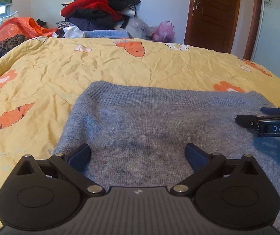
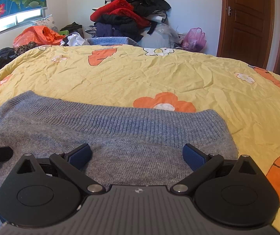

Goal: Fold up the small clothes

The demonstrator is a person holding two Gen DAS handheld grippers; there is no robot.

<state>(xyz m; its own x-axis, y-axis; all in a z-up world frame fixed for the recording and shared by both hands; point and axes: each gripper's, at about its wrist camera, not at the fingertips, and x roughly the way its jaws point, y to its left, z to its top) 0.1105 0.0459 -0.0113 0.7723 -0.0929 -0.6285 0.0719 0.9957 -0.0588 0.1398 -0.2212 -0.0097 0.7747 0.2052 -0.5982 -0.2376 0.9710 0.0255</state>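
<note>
Grey-blue knitted sweater (image 1: pixel 159 129) lies flat on the yellow quilt with carrot and flower print (image 1: pixel 120 66), ribbed hem (image 2: pixel 120 117) on its far edge, toward the heap of clothes (image 1: pixel 100 5) by the back wall. Step in hand, as I judge it: between folds, both tools free of cloth, sweater looking already doubled into a squarish panel. Left gripper (image 1: pixel 138 154) released, jaws spread wide, nothing between the pads, poised over the sweater's near-left part and angled downward. Right gripper (image 2: pixel 137 154) likewise released and empty, tilted down over the sweater's near-right part, short of the ribbed hem. In the left view the right gripper's fingers (image 1: pixel 253 120) reach in from the sweater's right side, just above the knit; contact cannot be told. Next move likely calls for pinching an edge or corner of the sweater, both layers together, then carrying it across without dragging the quilt.
</note>
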